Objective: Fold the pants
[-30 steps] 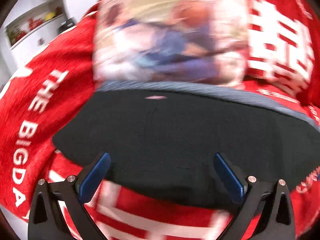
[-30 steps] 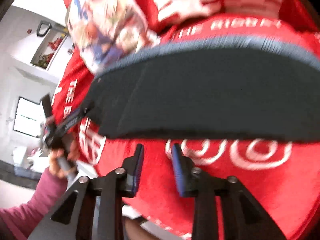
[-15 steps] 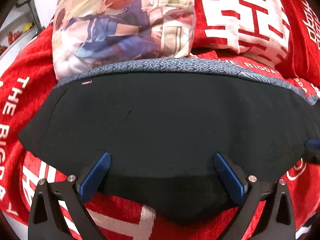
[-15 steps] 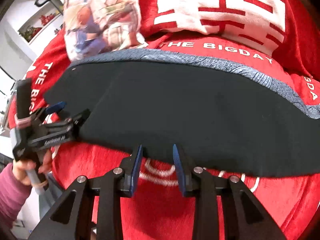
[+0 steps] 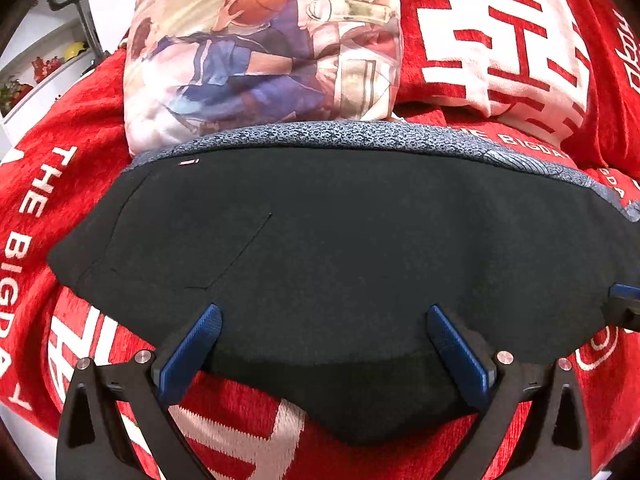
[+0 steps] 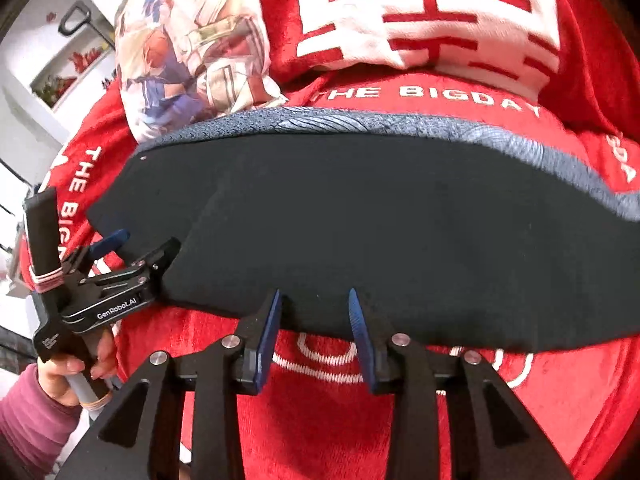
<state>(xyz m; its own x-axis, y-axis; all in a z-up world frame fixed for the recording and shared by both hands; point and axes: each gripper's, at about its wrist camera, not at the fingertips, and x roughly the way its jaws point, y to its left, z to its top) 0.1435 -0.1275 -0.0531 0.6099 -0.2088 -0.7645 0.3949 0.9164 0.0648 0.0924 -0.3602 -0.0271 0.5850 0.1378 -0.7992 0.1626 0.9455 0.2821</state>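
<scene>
1. A red blanket (image 5: pixel 36 184) with white lettering covered the bed, and everything else lay on it.
2. The black pants (image 5: pixel 340 264) lay spread flat across the blanket, their grey patterned waistband (image 5: pixel 320 136) along the far edge, near the pillows.
3. A red pillow with big white characters (image 5: pixel 500 40) sat behind the pants on the right side, and a pillow printed with a basketball cartoon (image 5: pixel 260 52) sat just beside it on the left.
4. The left tongs (image 5: pixel 324 344) stood wide apart, the near edge of the pants lying between the two blue pads (image 5: pixel 192 352) without being pinched. From the other camera the left tongs (image 6: pixel 140 248) sat at the left corner of the pants, held by a hand (image 6: pixel 76 376) in a pink sleeve.
5. The right tongs (image 6: pixel 314 332) were partly apart, their pads at the near hem of the pants and gripping nothing that I could see.
</scene>
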